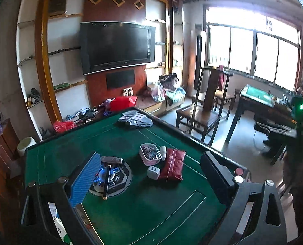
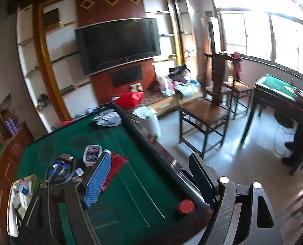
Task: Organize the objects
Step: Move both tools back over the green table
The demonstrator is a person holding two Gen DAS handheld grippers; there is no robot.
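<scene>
Both claws hang above the green tabletop (image 1: 131,214) with nothing between their fingers. The left claw (image 1: 149,175) is spread wide, one blue-padded finger at lower left and one black finger at lower right of its view. The right claw (image 2: 149,183) is also spread and empty, sitting over the tabletop's right edge.

The things to be sorted sit in a loose cluster at the centre of the left view: a pink box (image 1: 150,154) full of small bits, a small white bottle (image 1: 163,152) just beside it, a red pouch (image 1: 173,167) touching the bottle's side, and a white charger (image 1: 154,172) against the pouch's lower left corner. A grey tube (image 1: 111,160) and a dark stick (image 1: 107,181) lie on the round centre panel (image 1: 122,180). A pile of playing cards (image 1: 135,118) lies at the far edge, and a tray of small boxes (image 2: 20,200) shows at lower left of the right view.

The main risk, I judge, is crowding: the charger, pouch, bottle and box stand so close that a wide claw coming down on one would likely shove a neighbour. The open pink box could spill if nudged. The thin stick lies flat and may slip from the pads. A red chip (image 2: 186,206) sits at the tabletop's corner, near the edge, where a careless sweep of the right claw could knock it to the floor.
</scene>
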